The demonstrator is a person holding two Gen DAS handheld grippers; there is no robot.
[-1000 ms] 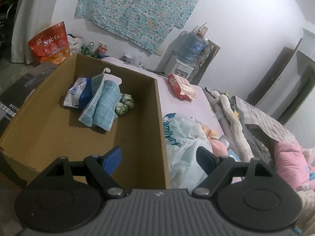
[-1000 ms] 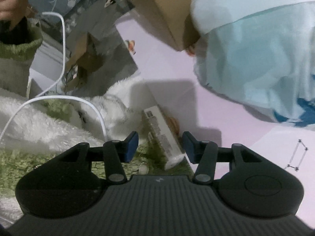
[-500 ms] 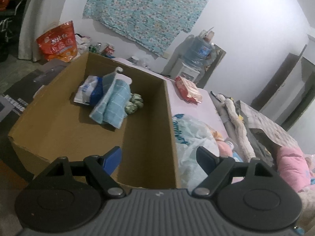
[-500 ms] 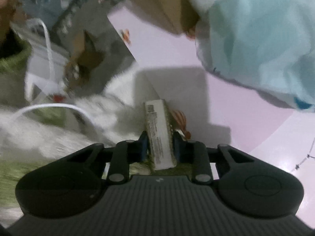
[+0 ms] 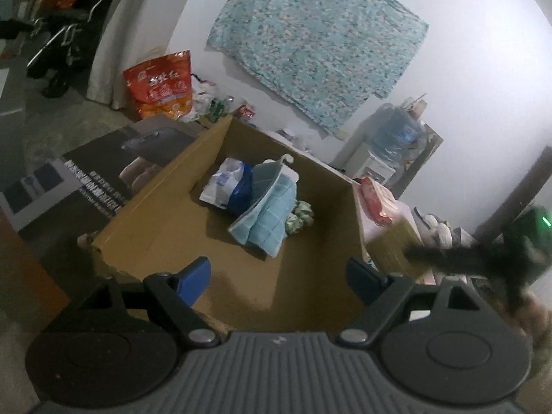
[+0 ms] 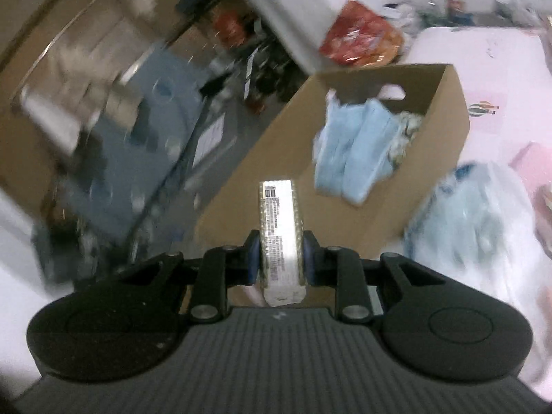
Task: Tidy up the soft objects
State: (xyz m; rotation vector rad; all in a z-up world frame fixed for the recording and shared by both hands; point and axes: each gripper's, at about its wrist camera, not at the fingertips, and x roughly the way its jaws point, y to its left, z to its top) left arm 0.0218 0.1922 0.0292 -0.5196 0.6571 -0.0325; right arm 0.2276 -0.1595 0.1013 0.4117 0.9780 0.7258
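Currently, the right gripper (image 6: 280, 254) clamps a narrow packet (image 6: 280, 238) before the cardboard box (image 6: 445, 145); the left gripper (image 5: 279, 277) is spread wide, holding nothing.

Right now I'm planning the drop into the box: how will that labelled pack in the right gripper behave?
The labelled pack sticks out straight from the right gripper, so probably fairly firm. Its wrapper looks glossy, possibly slippery. Flat-sided, it should land in the cardboard box without rolling.

Slim pkt (image 6: 281, 238) upright betw fingers (image 6: 251, 253)
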